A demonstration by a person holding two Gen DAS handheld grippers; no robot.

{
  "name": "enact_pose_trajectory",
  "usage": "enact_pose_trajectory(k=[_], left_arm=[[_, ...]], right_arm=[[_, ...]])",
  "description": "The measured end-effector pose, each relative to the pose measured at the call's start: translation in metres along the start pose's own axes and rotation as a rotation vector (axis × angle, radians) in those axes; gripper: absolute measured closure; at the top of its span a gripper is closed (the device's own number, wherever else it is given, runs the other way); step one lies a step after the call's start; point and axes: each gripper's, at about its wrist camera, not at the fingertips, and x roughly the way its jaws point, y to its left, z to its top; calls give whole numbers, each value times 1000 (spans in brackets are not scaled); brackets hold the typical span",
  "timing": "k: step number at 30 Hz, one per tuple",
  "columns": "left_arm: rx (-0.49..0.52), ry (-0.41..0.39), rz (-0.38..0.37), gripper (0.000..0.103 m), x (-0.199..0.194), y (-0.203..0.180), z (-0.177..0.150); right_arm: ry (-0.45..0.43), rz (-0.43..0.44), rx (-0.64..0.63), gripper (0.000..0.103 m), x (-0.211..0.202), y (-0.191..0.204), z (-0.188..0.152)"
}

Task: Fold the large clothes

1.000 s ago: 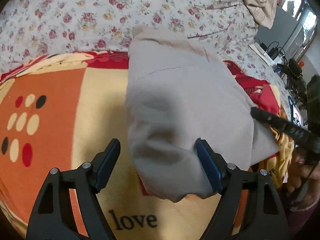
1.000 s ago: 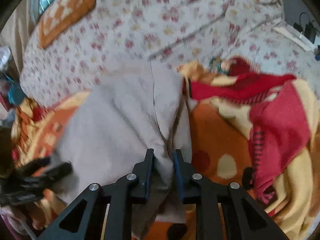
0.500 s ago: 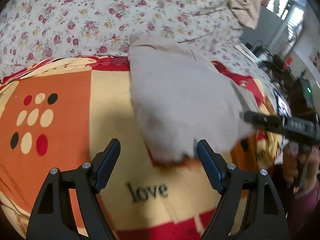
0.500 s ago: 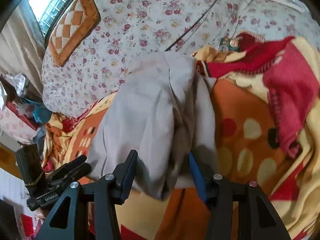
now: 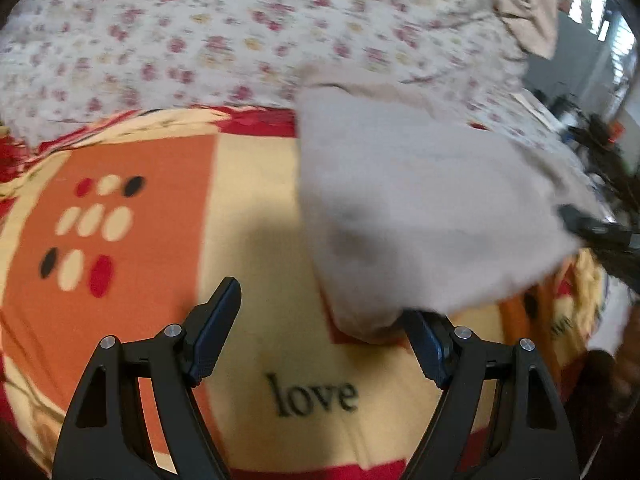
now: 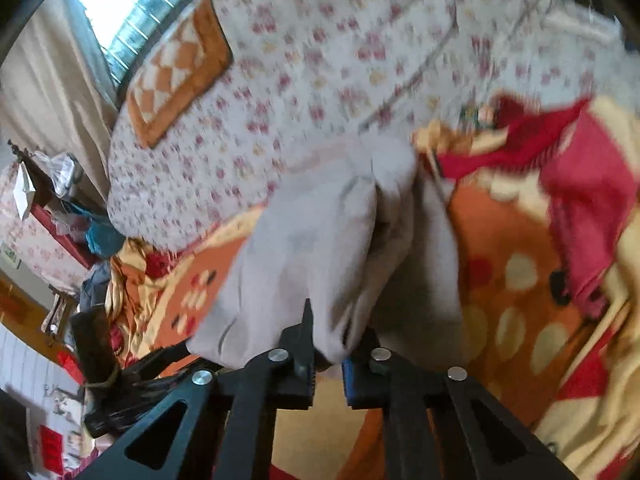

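Two views, both motion-blurred

Left wrist view: left tongs spread wide, grasping nothing. The grey garment lies partly folded on the orange-and-cream blanket printed "love", its far end up on the floral quilt. Its near corner droops over the tip of the right-hand finger, seemingly touching it; the other finger sits apart from the cloth. Risk: tongs this wide may close on too little cloth, or drag the corner and undo the fold.

Right wrist view: right tongs nearly closed, pinching the garment's near edge, a bunched fold between the pads. Risk: the pinch looks shallow and layered; one layer could slip out, or a pull could skew the stack toward the red cloth at the side
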Motion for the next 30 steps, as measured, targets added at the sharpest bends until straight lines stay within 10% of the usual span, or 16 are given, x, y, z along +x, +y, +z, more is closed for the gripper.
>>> enact_pose_trajectory(k=[14,21,30], left_arm=[[9,18,-34,23,-9,18,-13],[3,-63,-87,23,-47,19,6],[-16,-17,-138,23,-1,-7,46]], right_arm=[[137,-131,11,98,24,-32,-13],[14,-207,-16,57,-15,-14,5],[61,-220,-31,58,41,-15,47]])
